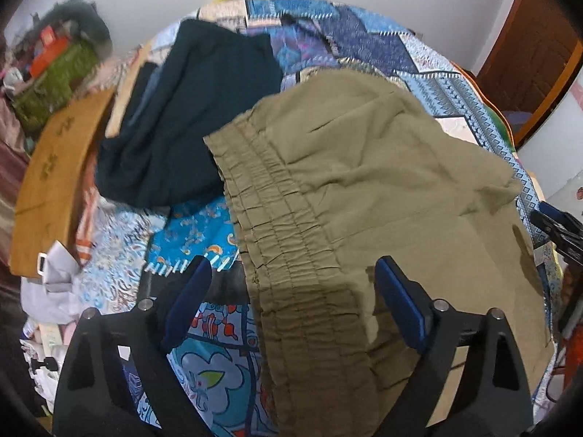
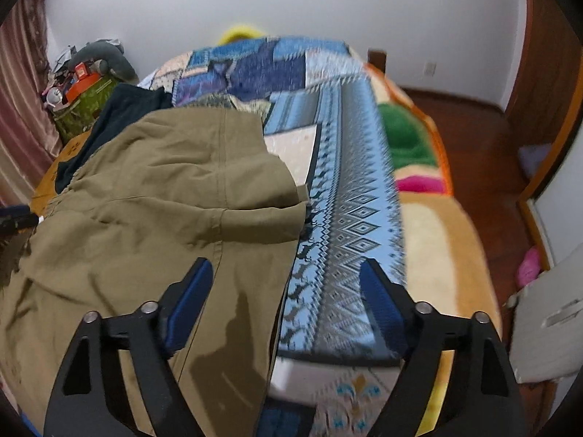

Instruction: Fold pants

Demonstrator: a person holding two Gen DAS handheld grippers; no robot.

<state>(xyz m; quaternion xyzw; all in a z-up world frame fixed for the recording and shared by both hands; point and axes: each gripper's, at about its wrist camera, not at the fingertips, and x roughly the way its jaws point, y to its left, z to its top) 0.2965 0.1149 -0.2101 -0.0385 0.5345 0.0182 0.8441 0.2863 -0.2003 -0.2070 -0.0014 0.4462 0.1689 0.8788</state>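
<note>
Olive-khaki pants (image 1: 382, 189) lie folded over on the patterned blue bedspread (image 1: 346, 36); their gathered elastic waistband (image 1: 288, 240) runs toward me. My left gripper (image 1: 291, 273) is open and empty, its jaws astride the waistband just above the cloth. In the right wrist view the same pants (image 2: 164, 196) lie at left with a leg folded across. My right gripper (image 2: 286, 273) is open and empty, over the pants' right edge and the bedspread (image 2: 349, 189). The right gripper's tip shows in the left wrist view at the far right.
A dark navy garment (image 1: 186, 116) lies on the bed behind the pants. A wooden bed board (image 1: 54, 167) and a green cluttered box (image 1: 54, 76) stand at left. A colourful blanket (image 2: 419, 167) lies right of the bedspread, then wooden floor (image 2: 484, 167).
</note>
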